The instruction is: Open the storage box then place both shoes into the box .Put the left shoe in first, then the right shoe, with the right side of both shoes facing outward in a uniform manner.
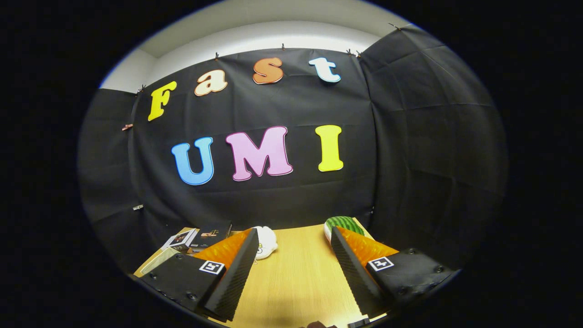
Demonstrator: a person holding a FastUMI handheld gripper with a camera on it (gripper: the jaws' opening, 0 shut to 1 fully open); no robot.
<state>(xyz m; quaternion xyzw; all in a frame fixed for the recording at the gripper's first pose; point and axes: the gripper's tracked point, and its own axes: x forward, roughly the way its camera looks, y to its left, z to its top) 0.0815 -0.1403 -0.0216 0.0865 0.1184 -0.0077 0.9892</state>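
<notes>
The gripper [294,248] is held above the near part of a wooden table [296,282], its two fingers spread wide apart with only bare tabletop between them; they press on nothing. Beyond the left finger [237,273], toward the table's far edge, lies a white shoe [265,241], partly hidden by that finger's tip, so that its facing cannot be told. Beyond the right finger [353,269], at the far right corner of the table, sits a rounded thing with green stripes and a pale underside [342,224], just past the fingertip; what it is cannot be told. At the far left corner lie a few flat items: a dark box [210,234] and beside it, further left, a lighter box or booklet [180,239]; nearer along the left edge shows a pale flat piece [157,262], mostly hidden behind the gripper's body. The details are too small to make out. Black cloth [291,196] hangs behind the table's far edge and wraps round the right side, with a pale wall [255,38] above it.
</notes>
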